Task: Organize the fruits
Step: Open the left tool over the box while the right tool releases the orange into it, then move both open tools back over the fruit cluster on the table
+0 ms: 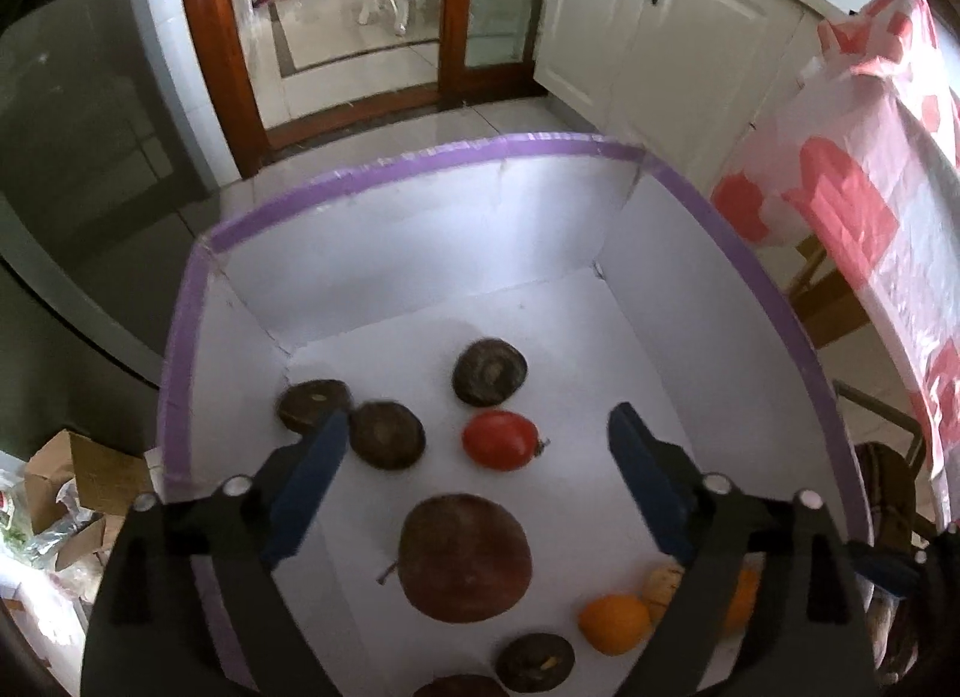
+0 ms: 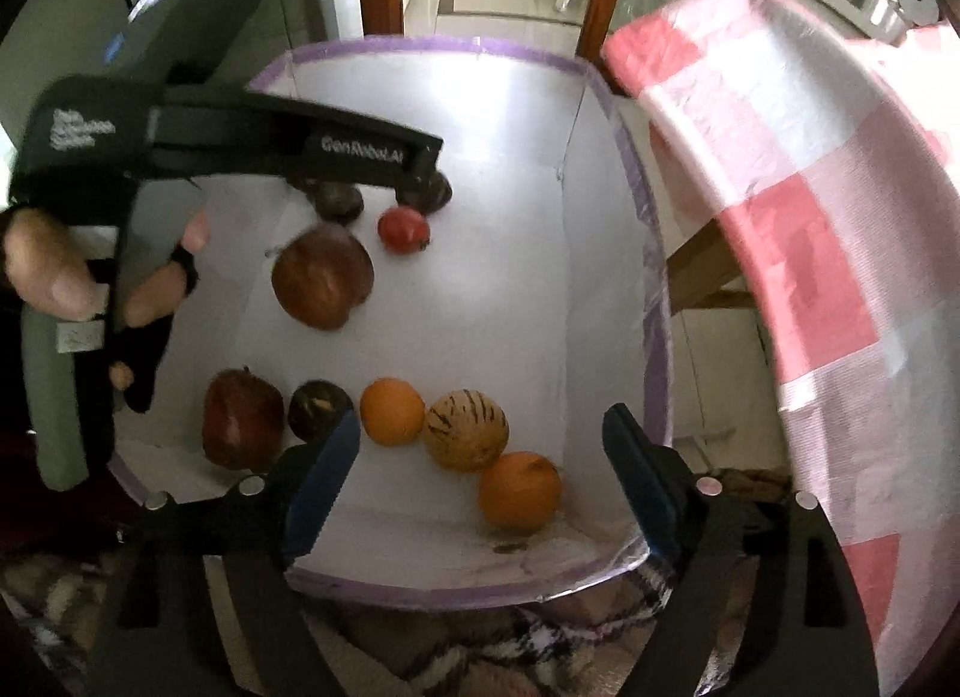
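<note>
White box (image 1: 420, 229) with purple-taped rim, open top, fills the centre of both views; all fruit lies on its floor.

Left tongs (image 1: 477, 469) stand wide open above the box, nothing between the blue pads. Below them, mid-frame in the left wrist view: large red apple (image 1: 465, 558), stem pointing to the left of frame. Just above it, red tomato (image 1: 500, 439), long axis roughly across the frame, its stem end to the right. Three dark round fruits (image 1: 490, 371) lie above and to the left.

Right tongs (image 2: 480, 463) also wide open, empty. Between them, lower frame: orange (image 2: 392, 410), striped yellow melon (image 2: 467, 430), second orange (image 2: 519, 491), in a line slanting down to the right, touching or nearly so. Second red apple (image 2: 242, 427) lower left.

Gloved hand (image 2: 90, 277) at left edge of frame grips the left tool.
</note>
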